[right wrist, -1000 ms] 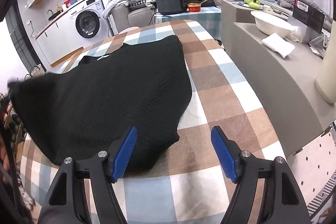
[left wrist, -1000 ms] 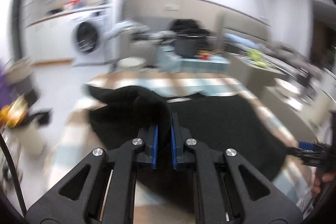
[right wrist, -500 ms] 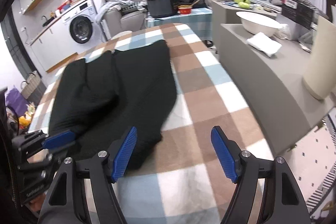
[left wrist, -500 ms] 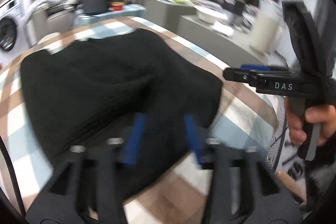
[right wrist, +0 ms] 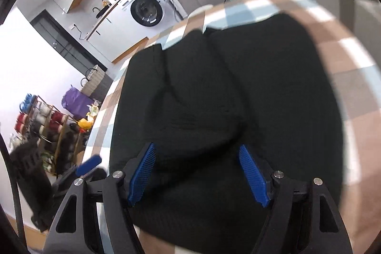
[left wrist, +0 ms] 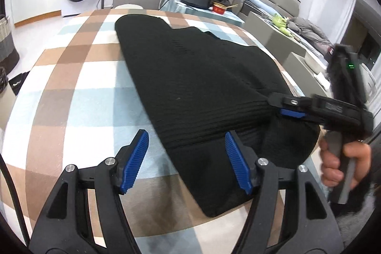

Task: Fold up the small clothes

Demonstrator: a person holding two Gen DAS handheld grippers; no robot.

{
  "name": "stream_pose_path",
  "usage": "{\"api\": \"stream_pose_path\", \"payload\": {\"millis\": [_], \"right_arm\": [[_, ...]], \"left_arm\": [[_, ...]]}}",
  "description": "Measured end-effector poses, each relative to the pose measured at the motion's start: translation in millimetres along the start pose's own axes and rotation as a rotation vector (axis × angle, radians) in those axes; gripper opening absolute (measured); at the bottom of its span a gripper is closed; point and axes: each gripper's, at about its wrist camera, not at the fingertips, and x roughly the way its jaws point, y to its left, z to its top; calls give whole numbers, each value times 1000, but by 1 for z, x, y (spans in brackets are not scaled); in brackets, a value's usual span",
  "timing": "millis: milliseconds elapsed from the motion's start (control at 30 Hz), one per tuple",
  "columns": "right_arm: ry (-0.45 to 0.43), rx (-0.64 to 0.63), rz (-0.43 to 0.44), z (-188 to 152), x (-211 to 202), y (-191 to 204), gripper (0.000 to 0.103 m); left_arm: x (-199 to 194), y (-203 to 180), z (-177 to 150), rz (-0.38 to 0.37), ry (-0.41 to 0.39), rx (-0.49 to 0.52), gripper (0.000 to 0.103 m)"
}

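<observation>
The left gripper [left wrist: 187,160] is standing with jaws apart, having just been opening; only the garment's [left wrist: 197,77] near hem is lying between them, unpinched. The right gripper [right wrist: 197,174] is hovering over the cloth, jaws apart and empty. Smooth the fresh fold before regripping. The garment is lying on the checked table [left wrist: 78,97], long axis running near-right to far-left.

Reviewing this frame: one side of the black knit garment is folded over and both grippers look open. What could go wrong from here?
1. The black knit garment's near edge lies at the edge of the checked tablecloth; a tug could slide it off.
2. The folded layer is lumpy and creased, so folding again may lock wrinkles in.
3. The left gripper, whose jaws have just been opening, and the right gripper hang close together and might collide or pinch one layer only.
</observation>
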Motion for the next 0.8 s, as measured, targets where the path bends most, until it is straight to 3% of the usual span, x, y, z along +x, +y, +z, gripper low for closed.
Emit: {"api": "stream_pose_path", "payload": {"millis": [33, 133, 167, 267, 333, 400, 533, 633, 733, 800], "right_arm": [[5, 29, 5, 2, 9, -2, 66], [-39, -29, -28, 6, 9, 10, 5], [-64, -43, -26, 6, 0, 15, 5], [-141, -40, 94, -5, -52, 34, 5], [-171, -45, 100, -19, -80, 41, 5], [-159, -22, 70, -38, -96, 38, 5], [-20, 18, -77, -66, -71, 9, 5], [35, 60, -104, -71, -63, -7, 16], [-63, 11, -151, -63, -89, 1, 42], [-117, -29, -182, -54, -100, 4, 45]], "left_arm": [[-1, 5, 0, 9, 0, -3, 64], [1, 10, -1, 16, -9, -20, 64], [1, 9, -1, 15, -15, -25, 64], [-6, 5, 1, 8, -30, -28, 64], [-5, -1, 5, -2, -36, -19, 64], [-5, -7, 3, -16, -30, -2, 64], [12, -27, -2, -43, 23, 39, 64], [24, -43, -13, -24, 75, 113, 64], [32, -54, -23, -36, 115, 156, 65], [35, -59, -30, -16, 133, 187, 67]]}}
